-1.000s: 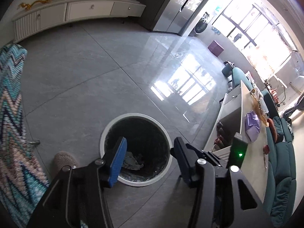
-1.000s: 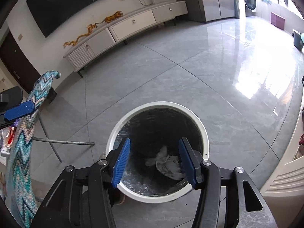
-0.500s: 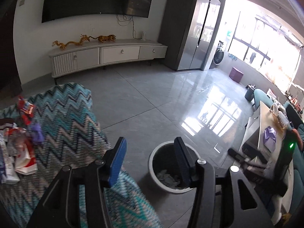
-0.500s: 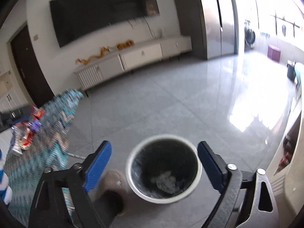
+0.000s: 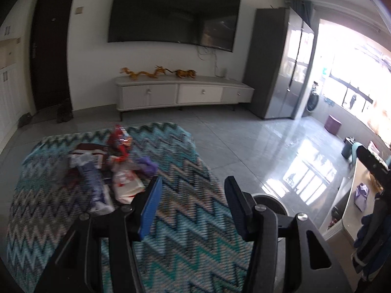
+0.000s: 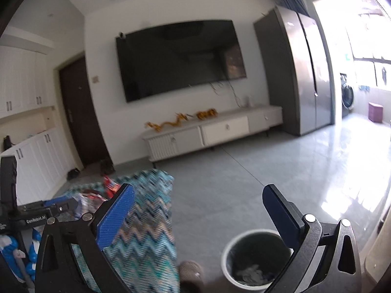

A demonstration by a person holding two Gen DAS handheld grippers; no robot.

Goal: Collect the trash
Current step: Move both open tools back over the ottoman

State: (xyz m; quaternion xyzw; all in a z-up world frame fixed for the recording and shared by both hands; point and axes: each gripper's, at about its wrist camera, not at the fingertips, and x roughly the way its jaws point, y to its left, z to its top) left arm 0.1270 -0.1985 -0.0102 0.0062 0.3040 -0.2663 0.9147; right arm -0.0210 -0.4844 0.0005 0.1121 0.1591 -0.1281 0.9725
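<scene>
A heap of trash wrappers (image 5: 107, 171) in red, white, blue and purple lies on a table with a teal zigzag cloth (image 5: 185, 219). My left gripper (image 5: 190, 202) is open and empty above the cloth, to the right of the heap. The white-rimmed trash bin (image 6: 256, 261) stands on the floor beside the table with crumpled paper inside; its rim shows in the left wrist view (image 5: 271, 201). My right gripper (image 6: 198, 212) is wide open and empty, above the floor between table and bin. The wrappers show in the right wrist view (image 6: 97, 195), and so does the left gripper (image 6: 48, 210).
A white TV cabinet (image 5: 183, 95) and a large wall TV (image 5: 171, 22) stand at the far wall, a grey fridge (image 5: 281, 66) to their right. A low table (image 5: 361, 195) with small items is at the right. A brown round thing (image 6: 190, 271) sits by the bin.
Both grippers have risen from over the bin and tilted up toward the room. The left has swung over the table cloth. The right jaws have opened wider.
</scene>
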